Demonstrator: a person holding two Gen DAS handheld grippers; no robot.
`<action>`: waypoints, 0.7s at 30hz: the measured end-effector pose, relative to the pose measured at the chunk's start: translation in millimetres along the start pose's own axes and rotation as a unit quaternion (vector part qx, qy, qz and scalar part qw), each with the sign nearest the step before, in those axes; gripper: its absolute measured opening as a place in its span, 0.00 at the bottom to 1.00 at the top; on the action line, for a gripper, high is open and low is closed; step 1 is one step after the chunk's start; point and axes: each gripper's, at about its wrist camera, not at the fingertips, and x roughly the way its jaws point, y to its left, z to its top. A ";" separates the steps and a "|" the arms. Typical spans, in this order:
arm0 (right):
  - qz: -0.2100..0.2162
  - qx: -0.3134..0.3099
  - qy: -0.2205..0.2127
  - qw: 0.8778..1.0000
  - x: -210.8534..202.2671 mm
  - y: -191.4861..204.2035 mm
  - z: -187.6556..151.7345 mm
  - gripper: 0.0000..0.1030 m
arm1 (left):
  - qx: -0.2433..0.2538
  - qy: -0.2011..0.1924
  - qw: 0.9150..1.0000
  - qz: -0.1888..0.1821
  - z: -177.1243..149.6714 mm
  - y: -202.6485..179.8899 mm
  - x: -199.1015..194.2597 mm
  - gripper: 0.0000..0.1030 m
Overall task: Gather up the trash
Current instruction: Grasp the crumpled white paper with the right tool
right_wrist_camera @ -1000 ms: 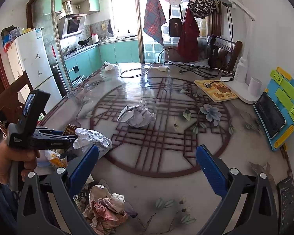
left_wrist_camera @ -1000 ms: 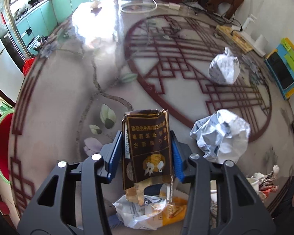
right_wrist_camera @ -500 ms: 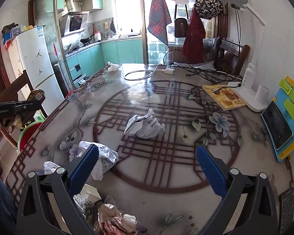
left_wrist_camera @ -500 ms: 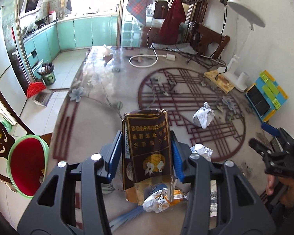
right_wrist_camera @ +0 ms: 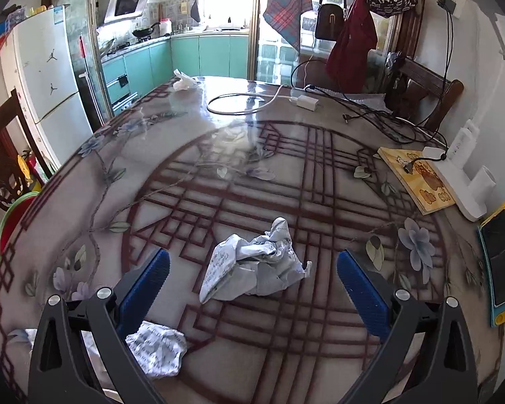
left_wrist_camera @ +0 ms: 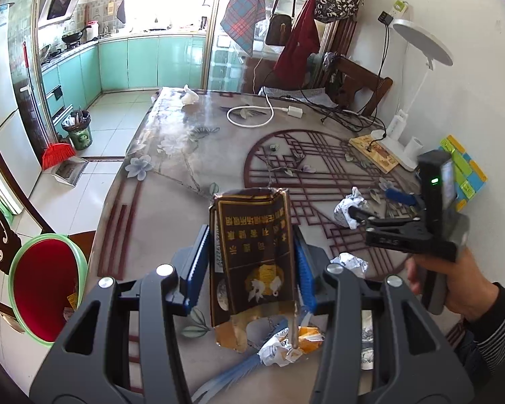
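My left gripper [left_wrist_camera: 250,266] had its blue fingers [left_wrist_camera: 195,264] pinching a flattened dark carton [left_wrist_camera: 252,262] from both sides, carton upright, torn open at the bottom, lifted clear above the surface [left_wrist_camera: 171,181]. Under it, near the surface's front edge, lay a small heap of wrappers [left_wrist_camera: 286,346]. A foil ball [left_wrist_camera: 350,264] sat just right of my left fingers. On the floor to the left stood a green-rimmed bin [left_wrist_camera: 20,262] with a red liner, some scrap already inside.

My right gripper [right_wrist_camera: 252,282] had fingers [right_wrist_camera: 144,279] spread wide, nothing touching them. A crumpled paper [right_wrist_camera: 256,266] lay on the surface [right_wrist_camera: 286,175] between and just ahead of them. A second paper wad [right_wrist_camera: 158,346] sat by the left finger's base. From the left wrist view, the right gripper [left_wrist_camera: 380,208] was in a hand [left_wrist_camera: 454,286] with a striped sleeve [left_wrist_camera: 498,313], poised next to that crumpled paper [left_wrist_camera: 348,207]. A tablet [right_wrist_camera: 500,256], a lamp base [right_wrist_camera: 454,175] and cables [right_wrist_camera: 239,101] lay further off.
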 end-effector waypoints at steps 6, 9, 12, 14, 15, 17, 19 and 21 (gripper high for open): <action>-0.017 -0.016 0.022 1.000 28.3 1.5 0.0 0.93 | 0.000 -0.018 1.000 0.019 3.9 11.8 -8.5 0.44; -0.008 -0.013 0.034 0.999 38.7 1.4 -4.4 0.88 | -0.003 -0.018 1.000 0.021 4.8 15.9 -7.7 0.44; -0.009 -0.013 0.048 0.999 48.0 -0.2 -8.2 0.71 | 0.007 -0.022 0.999 0.027 6.4 13.0 -9.1 0.44; -0.012 -0.014 0.044 0.999 48.7 -1.8 -8.9 0.62 | 0.014 -0.027 0.999 0.031 6.6 11.3 -10.4 0.44; -0.014 -0.017 0.043 0.999 47.8 -0.7 -8.2 0.56 | 0.015 -0.028 0.999 0.032 7.0 11.0 -10.9 0.44; -0.013 -0.018 0.043 0.999 45.4 -0.3 -7.1 0.54 | 0.012 -0.029 0.999 0.032 7.6 13.4 -11.4 0.44; -0.014 -0.021 0.038 0.999 37.4 0.6 -5.3 0.53 | 0.009 -0.030 0.999 0.033 7.3 16.1 -12.7 0.44; -0.014 -0.032 0.026 0.999 25.1 4.7 -1.5 0.53 | 0.006 -0.034 0.999 0.036 8.5 19.2 -15.0 0.44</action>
